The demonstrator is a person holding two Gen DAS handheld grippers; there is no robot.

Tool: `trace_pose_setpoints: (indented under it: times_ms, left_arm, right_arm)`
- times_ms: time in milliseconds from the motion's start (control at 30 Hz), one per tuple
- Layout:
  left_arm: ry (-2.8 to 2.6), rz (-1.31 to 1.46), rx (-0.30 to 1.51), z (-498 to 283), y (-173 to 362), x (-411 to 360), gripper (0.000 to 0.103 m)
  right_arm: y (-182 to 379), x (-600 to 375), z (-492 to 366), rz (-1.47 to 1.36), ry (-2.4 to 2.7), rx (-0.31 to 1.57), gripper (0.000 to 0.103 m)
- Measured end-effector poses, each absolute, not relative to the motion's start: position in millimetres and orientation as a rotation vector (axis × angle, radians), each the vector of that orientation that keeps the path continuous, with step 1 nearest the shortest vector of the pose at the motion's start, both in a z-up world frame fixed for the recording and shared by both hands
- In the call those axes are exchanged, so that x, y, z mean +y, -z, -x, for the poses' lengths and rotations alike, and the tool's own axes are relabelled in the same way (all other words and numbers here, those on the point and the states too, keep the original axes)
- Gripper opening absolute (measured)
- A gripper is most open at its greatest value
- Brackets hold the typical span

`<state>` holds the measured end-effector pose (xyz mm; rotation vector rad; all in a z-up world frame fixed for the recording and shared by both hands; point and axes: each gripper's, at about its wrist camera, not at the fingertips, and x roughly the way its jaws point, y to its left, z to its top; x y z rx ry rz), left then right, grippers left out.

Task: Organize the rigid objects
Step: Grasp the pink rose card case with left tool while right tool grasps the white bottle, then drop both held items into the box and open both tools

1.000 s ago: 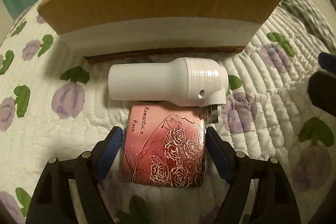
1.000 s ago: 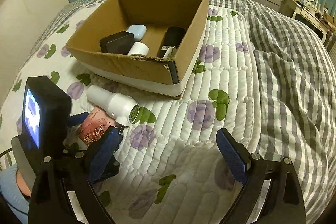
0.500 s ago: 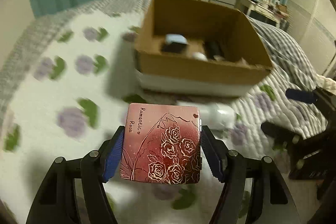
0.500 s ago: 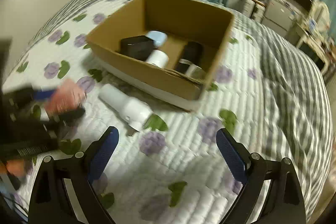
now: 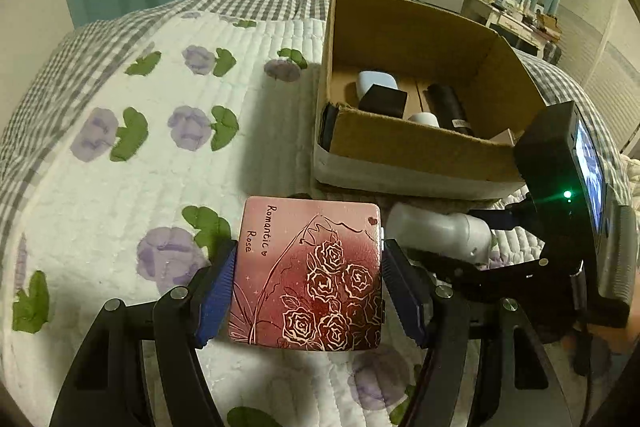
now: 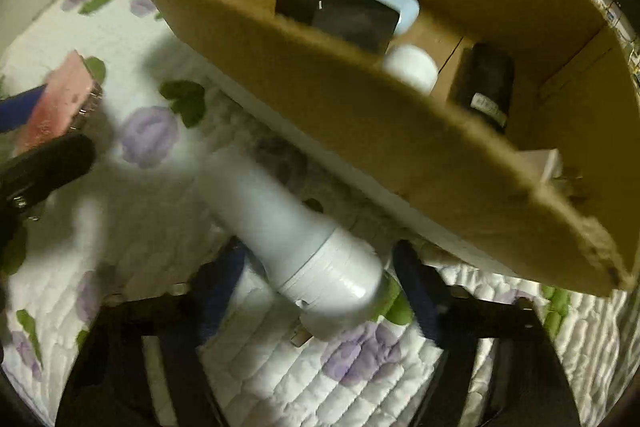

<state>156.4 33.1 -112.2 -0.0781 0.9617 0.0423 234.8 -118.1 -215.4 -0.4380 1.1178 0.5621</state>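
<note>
My left gripper is shut on a pink "Romantic Rose" tin and holds it above the quilt, left of the cardboard box. The tin also shows at the left of the right wrist view. My right gripper is open, its blue fingers on either side of the wide end of a white bottle-shaped device lying on the quilt in front of the box. The device also shows in the left wrist view.
The box holds a black case, a pale blue case, a white cylinder and a black tube. A flowered white quilt covers the bed. Furniture and a TV stand at the back right.
My left gripper lifted the pink tin off the quilt and moved it left of the box. My right gripper came down and forward to straddle the white device.
</note>
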Motion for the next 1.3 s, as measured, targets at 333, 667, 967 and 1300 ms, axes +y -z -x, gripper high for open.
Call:
trace_pose_setpoints:
  times_ms: [333, 667, 967, 1300]
  left_arm:
    - [-0.028, 0.076, 0.923, -137, 92, 28, 0.071]
    - [0.007, 0.022, 0.799, -137, 14, 5, 0.071]
    - [0.070, 0.014, 0.717, -204, -13, -4, 0.071]
    - [0.102, -0.066, 0.756, -292, 31, -19, 0.071]
  right_arm:
    - [172, -128, -190, 0.468, -0.528, 0.974, 0.055]
    - [77, -162, -159, 0.427, -0.454, 0.801, 0.055]
    - [34, -183, -207, 0.325, -0.383, 0.758, 0.055]
    - [76, -182, -303, 0.246, -0.364, 0.829, 0.055]
